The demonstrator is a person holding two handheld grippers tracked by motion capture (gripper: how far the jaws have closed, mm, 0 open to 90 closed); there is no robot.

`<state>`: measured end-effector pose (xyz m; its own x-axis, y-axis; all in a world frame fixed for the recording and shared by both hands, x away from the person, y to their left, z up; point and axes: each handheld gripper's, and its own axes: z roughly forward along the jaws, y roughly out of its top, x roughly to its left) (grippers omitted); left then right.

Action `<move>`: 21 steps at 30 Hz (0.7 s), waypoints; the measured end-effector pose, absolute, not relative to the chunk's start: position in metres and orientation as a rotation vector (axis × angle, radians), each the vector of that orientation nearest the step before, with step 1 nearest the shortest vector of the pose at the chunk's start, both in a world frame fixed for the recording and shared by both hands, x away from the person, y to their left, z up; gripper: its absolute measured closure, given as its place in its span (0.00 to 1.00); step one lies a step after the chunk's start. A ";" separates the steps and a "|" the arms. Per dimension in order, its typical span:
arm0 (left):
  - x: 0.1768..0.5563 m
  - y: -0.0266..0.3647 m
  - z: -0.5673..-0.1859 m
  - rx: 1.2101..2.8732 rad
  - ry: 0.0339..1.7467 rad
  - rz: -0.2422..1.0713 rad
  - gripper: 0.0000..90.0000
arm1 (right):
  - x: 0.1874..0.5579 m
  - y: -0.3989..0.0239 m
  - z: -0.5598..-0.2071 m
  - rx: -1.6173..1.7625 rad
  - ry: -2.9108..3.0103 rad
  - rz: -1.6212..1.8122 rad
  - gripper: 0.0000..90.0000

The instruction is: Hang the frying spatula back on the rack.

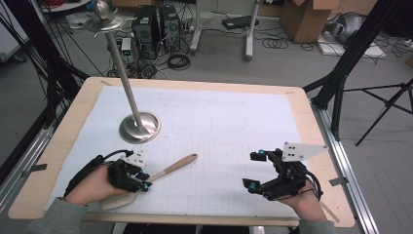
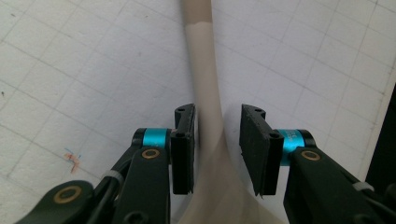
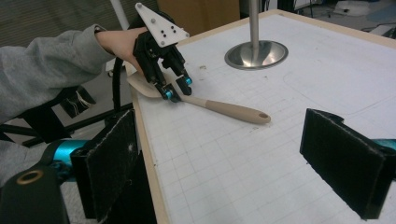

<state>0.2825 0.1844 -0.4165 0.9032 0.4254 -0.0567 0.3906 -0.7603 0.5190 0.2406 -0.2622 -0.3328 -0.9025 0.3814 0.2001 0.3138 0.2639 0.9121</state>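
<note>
Even, fairly bright light falls from overhead on the white worktop point(image 1: 219, 126), so shadows are soft and short: a faint one lies beside the steel stand's base point(image 1: 140, 127), whose dished metal carries pale glare. The high view is low in detail and slightly soft throughout. In the left gripper view the spatula point(image 2: 205, 93) is blurred where it is nearest the lens, while the grid lines are sharper. In the right gripper view the near fingers point(image 3: 343, 163) are soft, and the far worktop edge brightens.
</note>
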 end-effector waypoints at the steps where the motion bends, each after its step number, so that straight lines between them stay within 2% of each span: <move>1: 0.282 0.184 -0.416 2.535 0.581 0.093 0.74 | 0.241 -0.262 -0.333 0.676 2.449 1.745 0.12; 8: 0.281 0.183 -0.416 2.543 0.586 0.118 0.83 | 0.241 -0.262 -0.334 0.677 2.455 1.740 0.12; 21: 0.281 0.183 -0.417 2.522 0.608 0.122 0.85 | 0.240 -0.260 -0.332 0.671 2.459 1.738 0.12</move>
